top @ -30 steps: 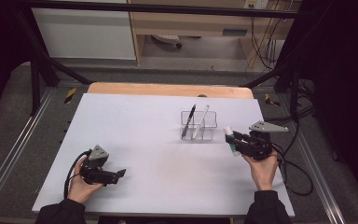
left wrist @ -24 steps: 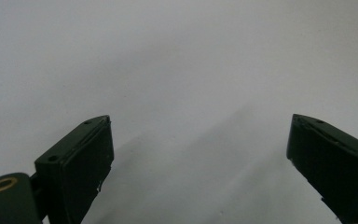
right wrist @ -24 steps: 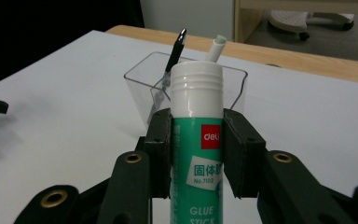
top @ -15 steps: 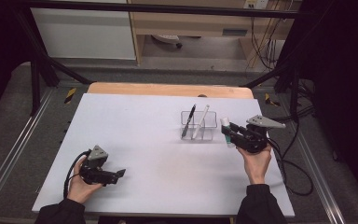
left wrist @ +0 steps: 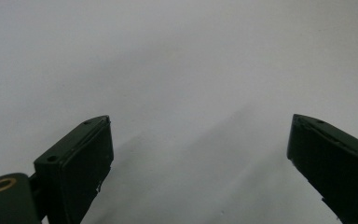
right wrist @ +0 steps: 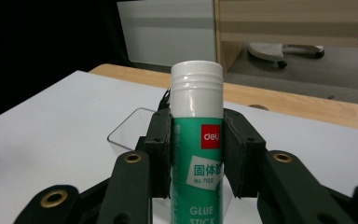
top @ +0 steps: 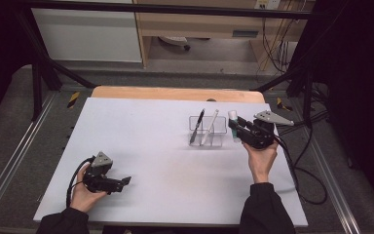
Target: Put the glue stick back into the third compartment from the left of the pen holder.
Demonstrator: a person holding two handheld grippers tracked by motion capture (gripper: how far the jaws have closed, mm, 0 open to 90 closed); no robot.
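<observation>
Gripping the glue stick [right wrist: 196, 140] upright, my right gripper's [top: 237, 127] fingers clamp its green body just beside the clear holder [top: 206, 137]. My left gripper [top: 121, 182] rests on the desk [top: 146, 126], fingers spread wide, empty.

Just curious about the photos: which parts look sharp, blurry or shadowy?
Right gripper view: the glue stick label reads sharply, the room behind softer. Left gripper view: soft shadows on the plain white table, jaw edges slightly blurred. High view: bright table, dark surroundings.

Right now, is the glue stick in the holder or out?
Out. The right gripper clamps the glue stick upright, beside the clear holder.
</observation>
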